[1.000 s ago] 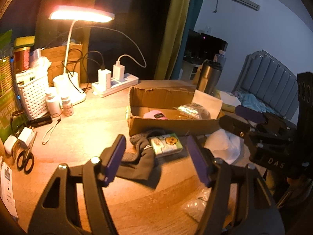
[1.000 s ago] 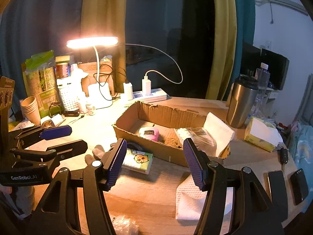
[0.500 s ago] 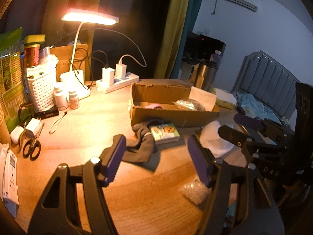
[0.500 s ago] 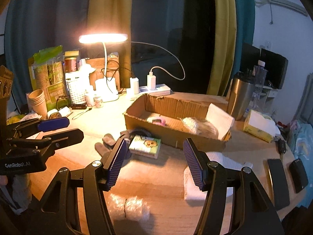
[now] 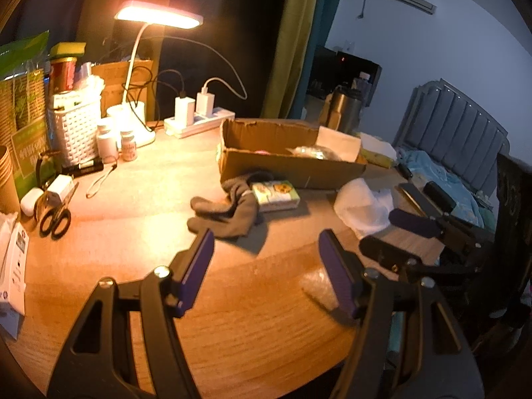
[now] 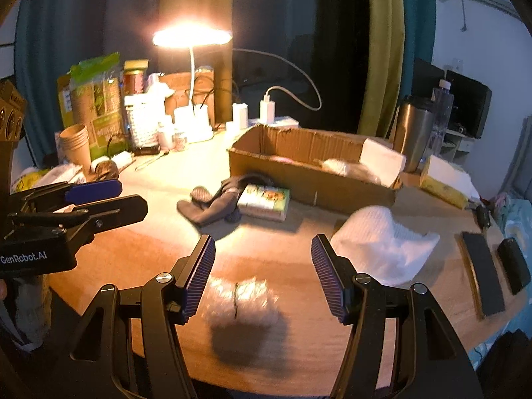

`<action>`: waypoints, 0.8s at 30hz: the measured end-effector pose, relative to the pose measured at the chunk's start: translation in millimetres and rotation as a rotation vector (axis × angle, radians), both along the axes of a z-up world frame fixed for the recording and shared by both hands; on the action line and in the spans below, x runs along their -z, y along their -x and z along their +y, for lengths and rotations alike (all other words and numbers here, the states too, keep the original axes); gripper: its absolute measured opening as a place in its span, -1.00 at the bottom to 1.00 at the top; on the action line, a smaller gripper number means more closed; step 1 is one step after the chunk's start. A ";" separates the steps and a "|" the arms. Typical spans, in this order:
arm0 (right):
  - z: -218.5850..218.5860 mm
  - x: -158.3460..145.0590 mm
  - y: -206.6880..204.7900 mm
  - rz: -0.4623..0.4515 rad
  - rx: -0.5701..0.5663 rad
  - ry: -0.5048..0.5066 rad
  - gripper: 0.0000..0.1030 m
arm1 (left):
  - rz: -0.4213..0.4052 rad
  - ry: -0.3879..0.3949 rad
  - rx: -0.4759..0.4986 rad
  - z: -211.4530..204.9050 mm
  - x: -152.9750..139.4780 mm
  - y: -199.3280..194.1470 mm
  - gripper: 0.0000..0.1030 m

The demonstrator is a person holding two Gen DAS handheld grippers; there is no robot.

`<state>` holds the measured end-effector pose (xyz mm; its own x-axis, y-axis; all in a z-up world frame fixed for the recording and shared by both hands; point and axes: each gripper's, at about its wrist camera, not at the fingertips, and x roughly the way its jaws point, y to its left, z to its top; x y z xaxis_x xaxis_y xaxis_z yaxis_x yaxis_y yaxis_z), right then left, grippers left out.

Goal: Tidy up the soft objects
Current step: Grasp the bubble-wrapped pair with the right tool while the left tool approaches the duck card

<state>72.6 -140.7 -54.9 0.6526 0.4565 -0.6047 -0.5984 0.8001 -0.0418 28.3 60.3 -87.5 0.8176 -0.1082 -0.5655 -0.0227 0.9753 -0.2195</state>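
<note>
The right gripper is held with fingers spread wide, a crinkled clear plastic bag seen between them on the wooden worktop. The left gripper is likewise spread wide and empty, grey knitted gloves lying beyond its fingers before the brown cardboard box.

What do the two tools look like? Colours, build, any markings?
Both tools, left and right, are black plastic frames with triangular cutouts, silver screws and ribbed purple-blue finger pads. The left body reads "GenRobot.AI" in white. No cables or sleeves visible.

Home bedroom: padded headboard, cluttered lamp-lit desk.
</note>
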 end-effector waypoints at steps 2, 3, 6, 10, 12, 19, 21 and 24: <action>0.9 6.5 2.4 0.016 -0.007 0.007 0.23 | 0.005 0.001 -0.004 0.0 2.8 1.3 0.30; 1.8 10.1 2.7 0.025 -0.008 0.010 0.23 | 0.009 0.000 -0.007 0.3 4.3 1.0 0.30; 4.6 20.1 1.5 0.053 -0.016 0.015 0.30 | 0.028 0.003 -0.015 0.7 11.2 -1.9 0.30; 11.5 40.9 -2.9 0.109 -0.030 0.037 0.33 | 0.062 0.007 -0.017 0.7 21.3 -7.2 0.30; 13.9 48.5 -4.4 0.130 -0.040 0.046 0.33 | 0.074 0.009 -0.019 1.5 24.5 -9.8 0.30; 14.9 58.6 -13.7 0.173 -0.046 0.039 0.33 | 0.109 0.012 -0.021 4.1 33.0 -21.0 0.30; 14.3 59.2 -15.7 0.177 -0.048 0.035 0.33 | 0.118 0.011 -0.019 4.5 34.7 -24.3 0.30; 14.1 60.3 -19.4 0.184 -0.054 0.031 0.28 | 0.127 0.009 -0.017 4.3 36.2 -29.8 0.30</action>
